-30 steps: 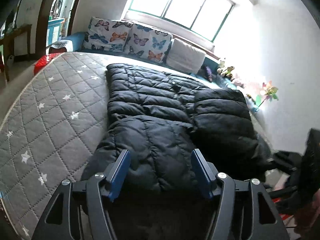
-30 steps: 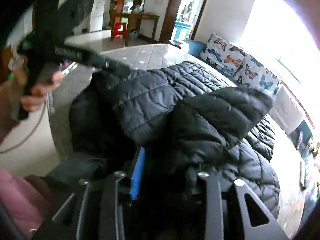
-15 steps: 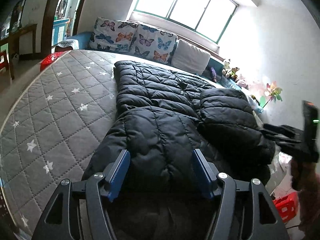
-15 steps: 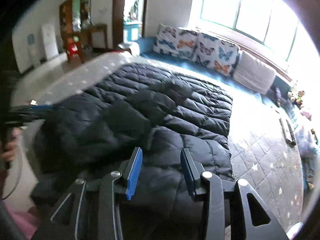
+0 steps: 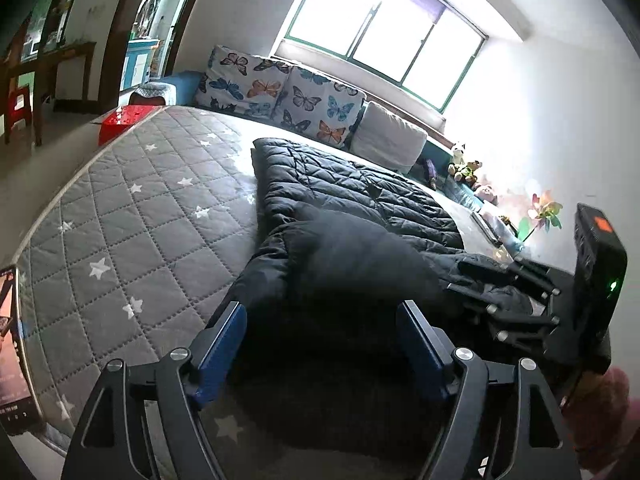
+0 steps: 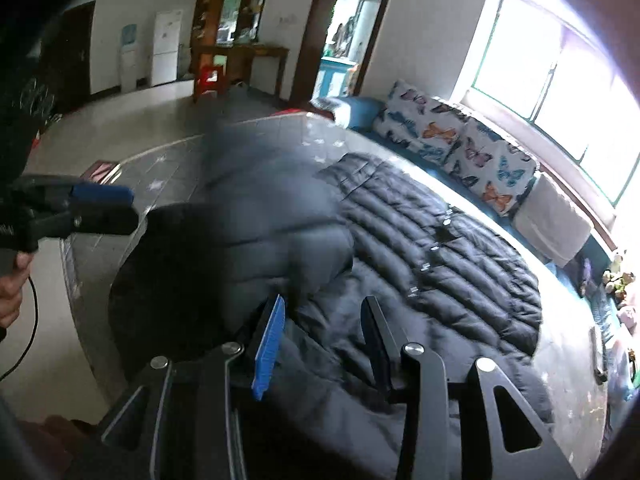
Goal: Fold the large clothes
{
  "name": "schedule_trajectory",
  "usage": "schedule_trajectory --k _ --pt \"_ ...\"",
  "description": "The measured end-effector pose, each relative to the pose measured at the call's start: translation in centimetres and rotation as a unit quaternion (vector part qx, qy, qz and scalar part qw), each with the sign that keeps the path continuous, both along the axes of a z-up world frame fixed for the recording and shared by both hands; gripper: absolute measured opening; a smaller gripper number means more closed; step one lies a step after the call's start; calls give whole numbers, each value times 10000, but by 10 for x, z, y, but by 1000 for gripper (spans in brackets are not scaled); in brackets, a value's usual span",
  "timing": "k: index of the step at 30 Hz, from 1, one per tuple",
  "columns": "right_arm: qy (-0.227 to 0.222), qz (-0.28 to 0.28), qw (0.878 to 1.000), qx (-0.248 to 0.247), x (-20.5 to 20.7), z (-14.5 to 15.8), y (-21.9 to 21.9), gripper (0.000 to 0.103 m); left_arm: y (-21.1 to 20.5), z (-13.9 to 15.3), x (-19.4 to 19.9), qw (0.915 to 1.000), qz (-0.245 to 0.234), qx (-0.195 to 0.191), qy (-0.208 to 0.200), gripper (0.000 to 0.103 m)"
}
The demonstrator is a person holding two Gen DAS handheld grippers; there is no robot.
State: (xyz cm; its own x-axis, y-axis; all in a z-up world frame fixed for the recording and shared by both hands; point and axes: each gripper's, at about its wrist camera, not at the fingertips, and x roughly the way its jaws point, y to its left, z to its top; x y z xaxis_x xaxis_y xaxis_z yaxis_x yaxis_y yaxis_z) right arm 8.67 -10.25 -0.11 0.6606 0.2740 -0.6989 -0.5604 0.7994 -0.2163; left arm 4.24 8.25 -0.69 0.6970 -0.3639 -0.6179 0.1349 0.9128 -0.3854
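A black quilted puffer jacket (image 5: 352, 208) lies on the grey star-patterned mattress (image 5: 132, 200), and shows in the right wrist view too (image 6: 432, 248). Its near part is bunched up and blurred. My left gripper (image 5: 322, 320) is open over the jacket's near edge, holding nothing. My right gripper (image 6: 324, 312) is open just above the jacket's near hem; jacket fabric lies between and below its fingers. The right gripper also shows at the right of the left wrist view (image 5: 516, 292). The left gripper shows at the left of the right wrist view (image 6: 100, 208).
Butterfly cushions (image 5: 280, 88) and a white pillow (image 5: 388, 140) line the far side under the window. Stuffed toys (image 5: 466, 166) and a pinwheel (image 5: 542, 216) sit by the right wall. A red stool (image 5: 124, 120) stands at the mattress's far left. A phone (image 5: 10, 344) lies at the near-left edge.
The folded-over sleeve on the right side has been swept towards the near middle of the jacket. My right gripper has swung left and down onto the jacket hem. My left gripper has stayed open.
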Motion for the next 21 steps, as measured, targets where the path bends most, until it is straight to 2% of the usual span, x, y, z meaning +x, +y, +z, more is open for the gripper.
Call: schedule_trajectory --k 2,4,6,9,12,14,16,17,18,21 --pt "265 70 9996 113 1 -6 1 43 0 0 0 10000 30 27 27 82" --pt "297 111 9994 122 0 -6 1 43 -1 -1 1 9999 70 24 80 82" --pt "235 88 9995 199 -3 3 -10 44 -2 1 2 9999 87 19 68 82" --pt "335 4 9976 612 -4 19 -35 44 -8 7 6 9999 106 85 20 82" --pt "379 -373 9932 1035 -2 30 -76 44 -19 14 15 9999 -29 124 -90 82" --pt "326 -943 9871 1253 0 36 -118 46 -29 15 25 9994 -45 339 -39 80" --pt "275 -1453 9799 1338 1 36 -153 49 -36 10 37 9990 -89 422 100 69" --pt "243 -1761 9743 1383 1 35 -175 51 -37 7 44 9990 -107 386 197 53" --pt "218 -2017 9690 1409 0 34 -194 51 -38 4 49 9988 -45 377 294 42" --pt "179 -2503 9572 1439 0 30 -235 51 -36 5 55 9985 223 384 317 20"
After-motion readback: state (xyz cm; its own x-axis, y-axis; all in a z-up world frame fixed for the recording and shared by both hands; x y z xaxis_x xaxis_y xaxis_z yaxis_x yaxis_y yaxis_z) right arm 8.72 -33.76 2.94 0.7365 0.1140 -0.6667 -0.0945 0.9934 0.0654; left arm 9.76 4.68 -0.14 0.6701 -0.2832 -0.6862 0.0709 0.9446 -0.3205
